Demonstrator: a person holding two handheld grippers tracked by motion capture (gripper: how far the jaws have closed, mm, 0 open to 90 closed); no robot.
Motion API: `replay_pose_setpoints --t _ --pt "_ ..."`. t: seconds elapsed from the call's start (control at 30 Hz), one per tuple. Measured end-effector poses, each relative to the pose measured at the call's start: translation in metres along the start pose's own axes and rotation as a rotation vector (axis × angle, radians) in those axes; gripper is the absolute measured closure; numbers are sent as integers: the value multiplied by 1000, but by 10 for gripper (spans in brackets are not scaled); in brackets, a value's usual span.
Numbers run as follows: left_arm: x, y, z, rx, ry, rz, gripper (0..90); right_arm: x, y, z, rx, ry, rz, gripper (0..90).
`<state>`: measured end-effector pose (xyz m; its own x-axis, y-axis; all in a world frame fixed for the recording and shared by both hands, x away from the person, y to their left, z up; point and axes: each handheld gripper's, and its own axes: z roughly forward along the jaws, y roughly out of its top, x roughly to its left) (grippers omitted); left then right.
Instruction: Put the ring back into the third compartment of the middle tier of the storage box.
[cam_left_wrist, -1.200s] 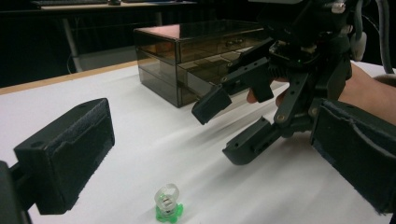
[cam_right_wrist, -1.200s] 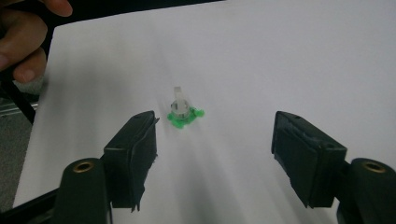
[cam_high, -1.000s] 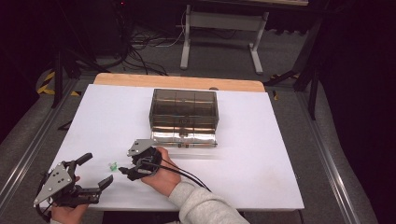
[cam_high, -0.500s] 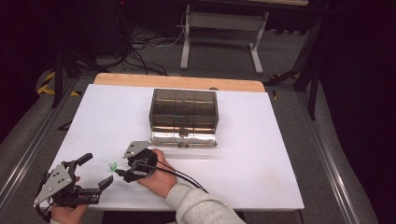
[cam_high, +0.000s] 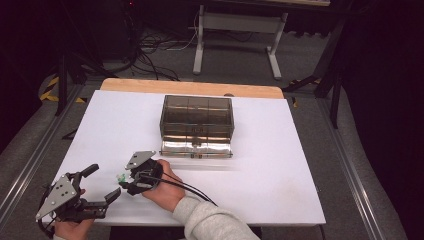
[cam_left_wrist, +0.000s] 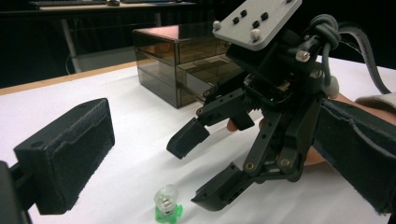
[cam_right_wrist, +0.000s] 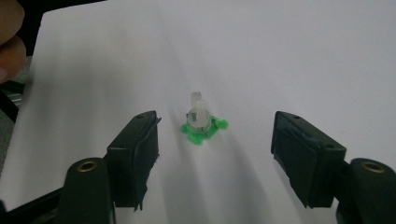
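A small clear piece on a green base (cam_right_wrist: 200, 122) stands on the white table (cam_high: 280, 170) near its front left. My right gripper (cam_right_wrist: 217, 136) is open, one jaw on each side of the piece and neither touching it. In the left gripper view the same piece (cam_left_wrist: 167, 205) sits just in front of the right gripper's (cam_left_wrist: 187, 175) spread jaws. My left gripper (cam_high: 104, 181) is held open at the table's front left corner with nothing between its pads (cam_left_wrist: 70, 154). It points toward the piece (cam_high: 120, 177).
A smoky transparent compartment box (cam_high: 196, 119) stands at the middle of the table, with a clear flap (cam_high: 196, 149) lying down at its front. A wooden strip (cam_high: 190, 87) runs along the far edge. The person's sleeve (cam_high: 210, 222) crosses the front edge.
My right gripper has slid a little to the left, bringing its open jaws around the green-based piece. The left gripper has stayed in place.
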<state>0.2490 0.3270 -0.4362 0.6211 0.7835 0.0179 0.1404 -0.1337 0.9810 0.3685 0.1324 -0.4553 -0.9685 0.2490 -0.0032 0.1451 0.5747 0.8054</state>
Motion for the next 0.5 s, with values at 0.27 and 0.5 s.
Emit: replay_pose_setpoints --t 0.27,0.5 --pt "0 -1 0 -4 -1 -12 8 2 4 12 29 -2 -23 380" --pt "0 -1 0 -7 -3 -15 8 1 5 19 51 3 -11 475"
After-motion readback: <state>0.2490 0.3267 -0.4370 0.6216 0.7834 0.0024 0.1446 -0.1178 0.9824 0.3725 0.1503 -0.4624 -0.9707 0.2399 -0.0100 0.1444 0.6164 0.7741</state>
